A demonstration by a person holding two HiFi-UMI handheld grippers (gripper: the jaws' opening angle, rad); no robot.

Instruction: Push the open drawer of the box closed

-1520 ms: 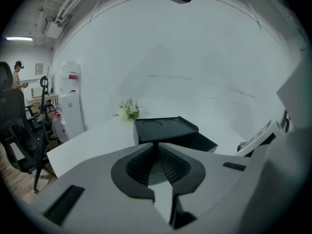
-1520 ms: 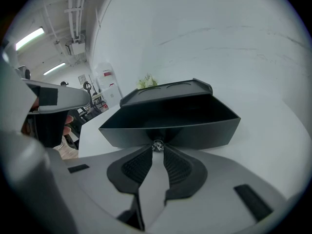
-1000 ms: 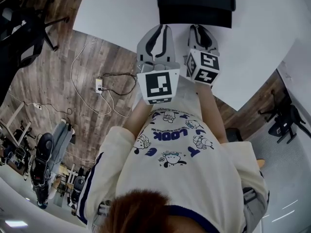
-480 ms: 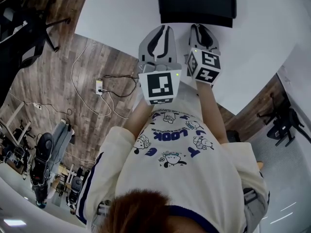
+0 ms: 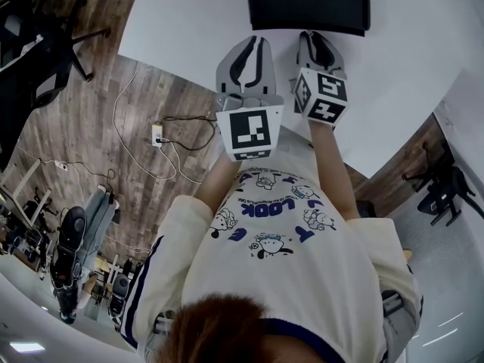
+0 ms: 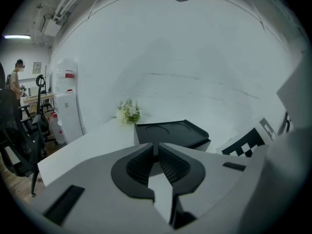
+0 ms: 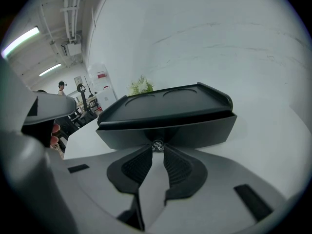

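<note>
Drawer (image 7: 200,130), matte black and seemingly plastic, bears a small shiny knob (image 7: 156,146).

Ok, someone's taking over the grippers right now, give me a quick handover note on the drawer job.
Left gripper: shut, empty, held short of the black box.
Right gripper: tips closed on the drawer knob.
Drawer: looks nearly in, front slightly proud of the box.
To do: push it flush, then let go.
</note>
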